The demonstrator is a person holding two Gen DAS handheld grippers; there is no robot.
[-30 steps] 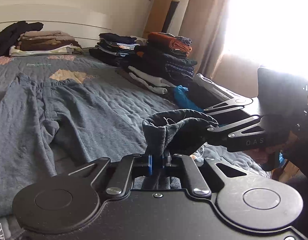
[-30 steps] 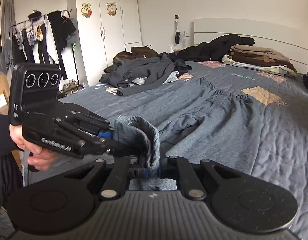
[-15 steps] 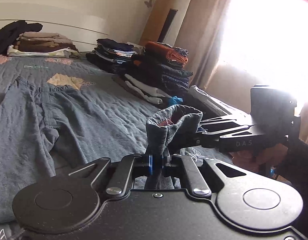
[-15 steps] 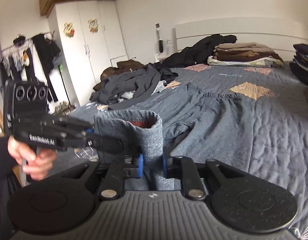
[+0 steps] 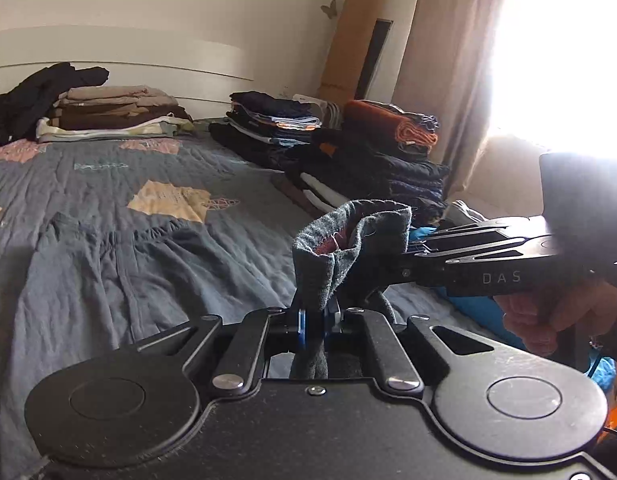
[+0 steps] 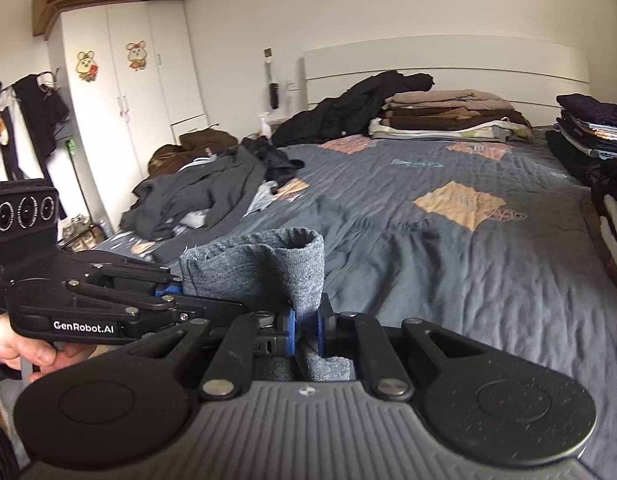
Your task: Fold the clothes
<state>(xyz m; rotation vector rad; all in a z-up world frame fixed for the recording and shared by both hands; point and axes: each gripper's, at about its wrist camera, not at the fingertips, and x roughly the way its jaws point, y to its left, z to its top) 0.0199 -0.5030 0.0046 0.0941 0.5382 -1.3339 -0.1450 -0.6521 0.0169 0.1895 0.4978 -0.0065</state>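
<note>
1. "GenRobot.AI", white letters on the black side of the left gripper (image 6: 170, 290), lower left of the right wrist view.
2. "DAS", pale letters on the black body of the right gripper (image 5: 412, 246), right of the left wrist view.

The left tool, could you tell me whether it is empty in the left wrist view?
No, the left tool is shut on the grey trouser cuff, which bunches up above its blue pads.

The bed (image 5: 108, 200) is viewed low and close from each wrist, toward the headboard (image 6: 448, 64); the folded brown stack (image 5: 116, 112) is shared.
</note>
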